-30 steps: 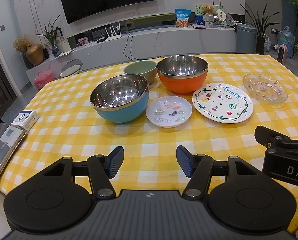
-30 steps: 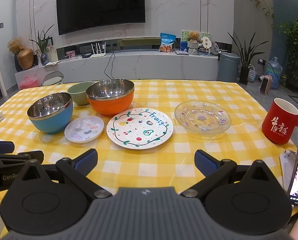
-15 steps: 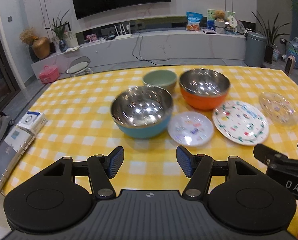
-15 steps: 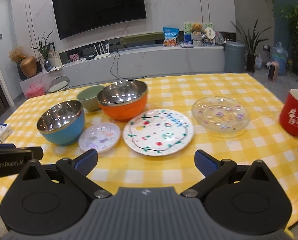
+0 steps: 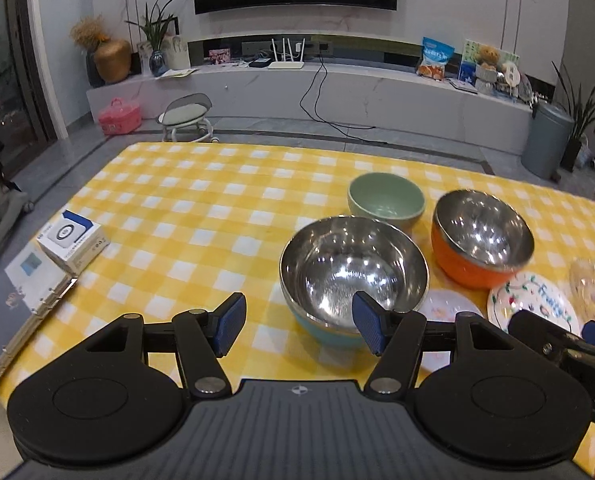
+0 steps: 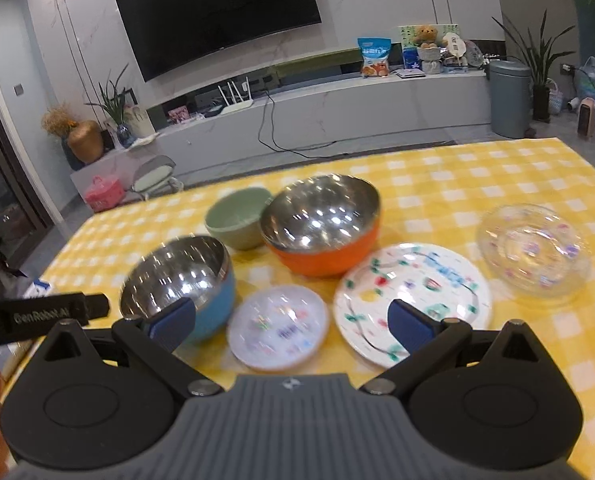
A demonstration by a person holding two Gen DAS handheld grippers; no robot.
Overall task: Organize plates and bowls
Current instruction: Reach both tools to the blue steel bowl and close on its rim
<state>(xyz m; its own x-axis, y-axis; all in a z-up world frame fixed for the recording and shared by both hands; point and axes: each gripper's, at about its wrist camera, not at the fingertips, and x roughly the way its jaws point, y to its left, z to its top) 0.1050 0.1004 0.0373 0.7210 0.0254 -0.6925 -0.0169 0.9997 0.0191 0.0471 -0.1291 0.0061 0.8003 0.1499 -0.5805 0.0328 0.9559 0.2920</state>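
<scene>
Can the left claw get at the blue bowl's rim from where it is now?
Probably yes. The left claw is open and holds nothing, and the blue bowl sits just ahead, its near rim unobstructed.

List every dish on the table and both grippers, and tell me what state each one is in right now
Blue bowl: upright, empty.
Orange bowl: upright, empty.
Green bowl: upright, empty.
Small plate: flat on the cloth, unstacked.
Fruit plate: flat, unstacked.
Glass plate: flat, apart from the others.
Left gripper: open, holding nothing.
Right gripper: open, holding nothing.
</scene>
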